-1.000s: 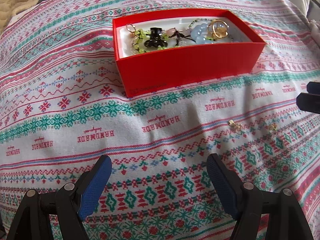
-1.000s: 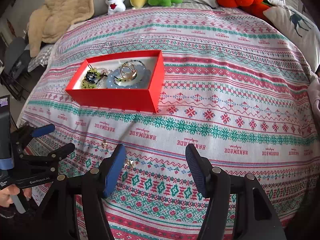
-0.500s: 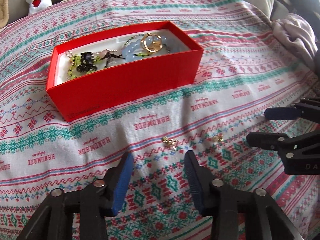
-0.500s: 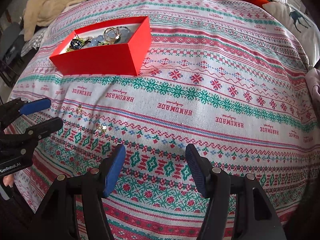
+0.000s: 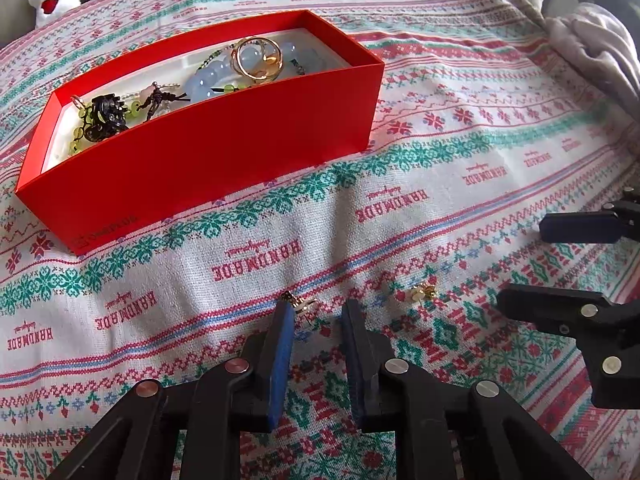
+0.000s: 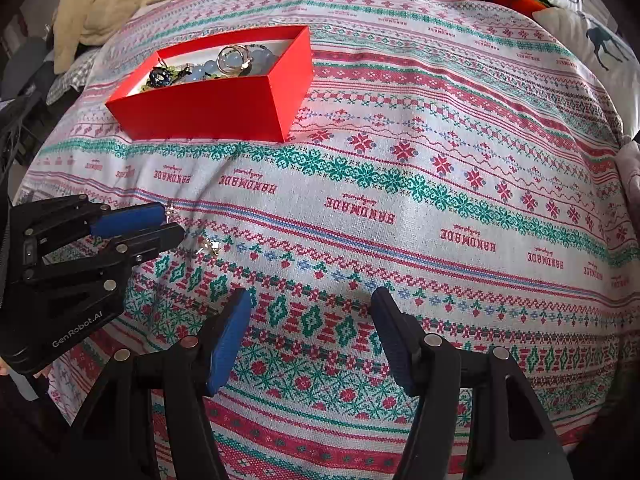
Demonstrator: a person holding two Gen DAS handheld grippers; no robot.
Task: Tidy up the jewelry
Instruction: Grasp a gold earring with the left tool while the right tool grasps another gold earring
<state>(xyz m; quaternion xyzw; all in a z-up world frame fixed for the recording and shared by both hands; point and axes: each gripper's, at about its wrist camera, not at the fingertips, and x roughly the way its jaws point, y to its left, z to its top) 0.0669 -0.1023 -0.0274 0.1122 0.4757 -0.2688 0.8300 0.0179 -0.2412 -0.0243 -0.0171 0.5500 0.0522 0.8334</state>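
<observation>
You have two loose gold earrings on the blanket, in front of one red box. The first earring lies at the tips of your left gripper, just beside its left finger; the fingers are narrowed to a small gap and whether they pinch it you cannot tell. The second earring lies to its right, apart from both tools. Your right gripper hangs wide open over the cloth with nothing in it.

"HANDMADE" repeats in red across the blanket. "GenRobot.AI" is printed on the left gripper's body in the right wrist view. Small lettering on the box front is unreadable.

The box holds a gold ring, pale blue beads, green beads and a black piece.
</observation>
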